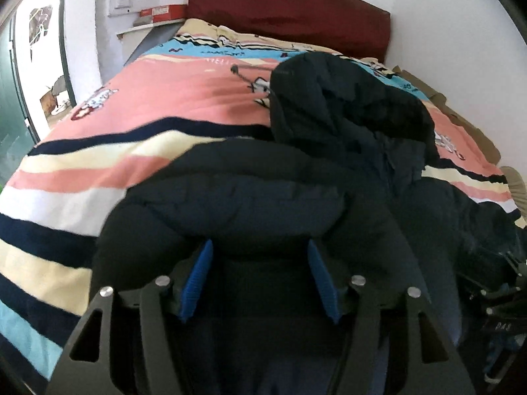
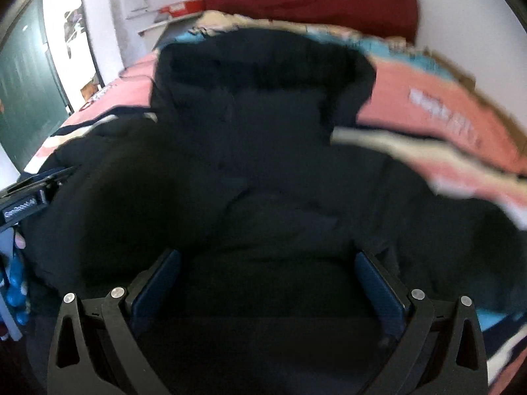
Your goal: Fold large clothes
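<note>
A dark navy puffer jacket (image 1: pixel 346 138) with a hood lies on a bed with a striped pink cover (image 1: pixel 138 105). My left gripper (image 1: pixel 260 253) has its jaws spread, with a padded fold of the jacket bulging between the blue pads (image 1: pixel 197 276). My right gripper (image 2: pixel 268 263) also stands wide, with jacket fabric (image 2: pixel 257 131) filling the gap between its pads (image 2: pixel 378 283). The hood (image 2: pixel 263 65) points toward the headboard. The right wrist view is blurred. The other gripper (image 2: pixel 29 197) shows at that view's left edge.
A dark red headboard (image 1: pixel 290 10) stands at the far end against a white wall. A shelf with a red box (image 1: pixel 158 11) is at the back left. A doorway (image 1: pixel 36 65) is on the left. Cardboard (image 1: pixel 461 112) lies along the bed's right side.
</note>
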`<state>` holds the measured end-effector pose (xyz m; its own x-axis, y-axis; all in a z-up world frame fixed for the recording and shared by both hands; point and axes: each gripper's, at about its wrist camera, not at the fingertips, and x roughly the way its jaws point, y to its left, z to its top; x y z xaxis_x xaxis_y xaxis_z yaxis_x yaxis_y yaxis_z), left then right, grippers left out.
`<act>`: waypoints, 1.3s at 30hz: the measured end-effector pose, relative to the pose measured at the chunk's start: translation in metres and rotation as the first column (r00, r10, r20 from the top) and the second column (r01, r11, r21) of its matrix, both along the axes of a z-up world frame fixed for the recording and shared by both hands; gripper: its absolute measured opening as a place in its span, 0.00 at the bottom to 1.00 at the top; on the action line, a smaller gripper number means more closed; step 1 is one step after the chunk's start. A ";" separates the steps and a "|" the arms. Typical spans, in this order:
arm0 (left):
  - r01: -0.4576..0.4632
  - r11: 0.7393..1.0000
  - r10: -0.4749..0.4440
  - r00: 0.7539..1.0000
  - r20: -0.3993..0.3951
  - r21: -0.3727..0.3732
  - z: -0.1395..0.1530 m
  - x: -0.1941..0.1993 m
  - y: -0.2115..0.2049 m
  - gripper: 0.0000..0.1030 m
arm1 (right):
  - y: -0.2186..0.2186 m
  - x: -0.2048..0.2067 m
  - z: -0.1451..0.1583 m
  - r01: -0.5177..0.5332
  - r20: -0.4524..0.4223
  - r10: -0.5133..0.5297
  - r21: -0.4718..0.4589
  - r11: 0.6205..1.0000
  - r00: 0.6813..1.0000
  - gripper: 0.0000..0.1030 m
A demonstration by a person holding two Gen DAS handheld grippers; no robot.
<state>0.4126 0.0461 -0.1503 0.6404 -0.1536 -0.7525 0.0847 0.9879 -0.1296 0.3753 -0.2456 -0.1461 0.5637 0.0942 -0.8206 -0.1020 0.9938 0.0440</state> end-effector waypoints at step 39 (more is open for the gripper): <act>-0.104 0.994 0.104 0.995 -0.012 0.021 0.039 -0.144 -0.047 0.58 | -0.211 -0.155 0.084 0.356 0.037 -0.365 0.154 0.922 0.930 0.97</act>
<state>0.2684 -0.0013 -0.1115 0.6419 -0.0716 -0.7635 -0.0199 0.9937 -0.1100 0.2205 -0.4566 -0.0625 0.6316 -0.0123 -0.7752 0.2548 0.9476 0.1926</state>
